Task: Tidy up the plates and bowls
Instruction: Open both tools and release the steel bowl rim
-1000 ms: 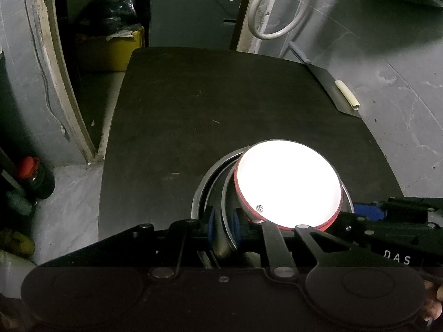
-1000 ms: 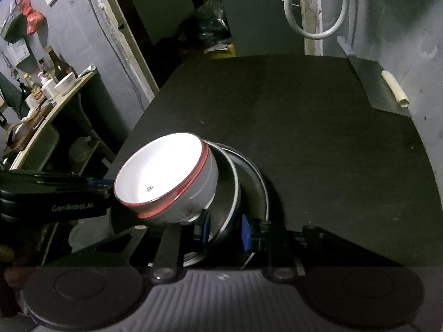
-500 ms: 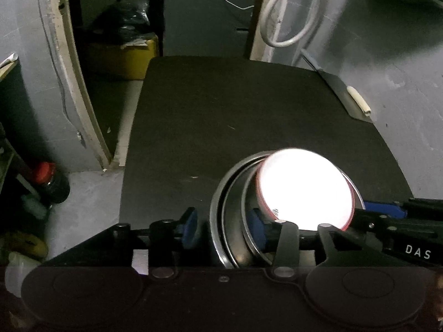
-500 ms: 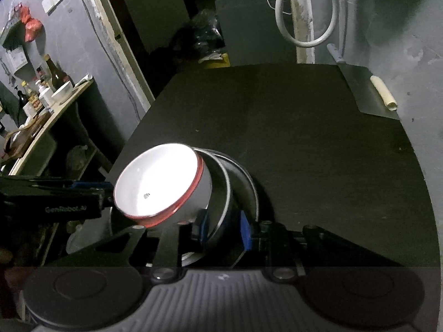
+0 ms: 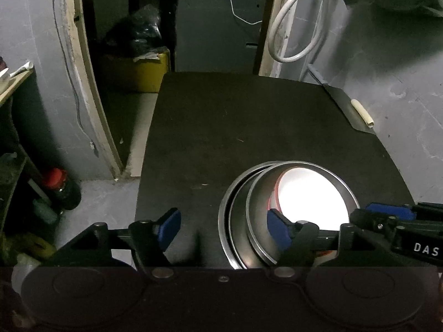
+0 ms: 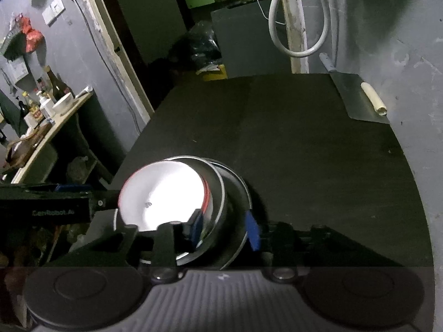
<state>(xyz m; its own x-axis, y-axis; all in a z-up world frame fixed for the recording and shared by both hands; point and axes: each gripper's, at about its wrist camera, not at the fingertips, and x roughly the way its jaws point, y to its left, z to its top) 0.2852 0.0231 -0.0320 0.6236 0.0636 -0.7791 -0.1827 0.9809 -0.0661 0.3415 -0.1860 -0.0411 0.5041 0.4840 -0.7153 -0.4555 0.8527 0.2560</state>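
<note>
One white bowl (image 5: 313, 196) with a red rim sits nested inside two stacked metal plates (image 5: 241, 221) on the black table (image 5: 235, 127), just ahead of both grippers. Left gripper (image 5: 224, 228): jaws have just been opening and now stand wide, pads clear of the plates' rims, which lie between them; nothing held. Right gripper (image 6: 225, 228): jaws have just been opening, partly parted, straddling the plates' near edge (image 6: 221, 193), pads apparently off it. A cleaver (image 6: 357, 96) lies far ahead, at the table's right edge.

left wrist: looking steeply down, close, bowl (image 5: 313, 199) at 4 o'clock | right wrist: looking down, close, sharing bowl (image 6: 163, 193) at 8 o'clock
</note>
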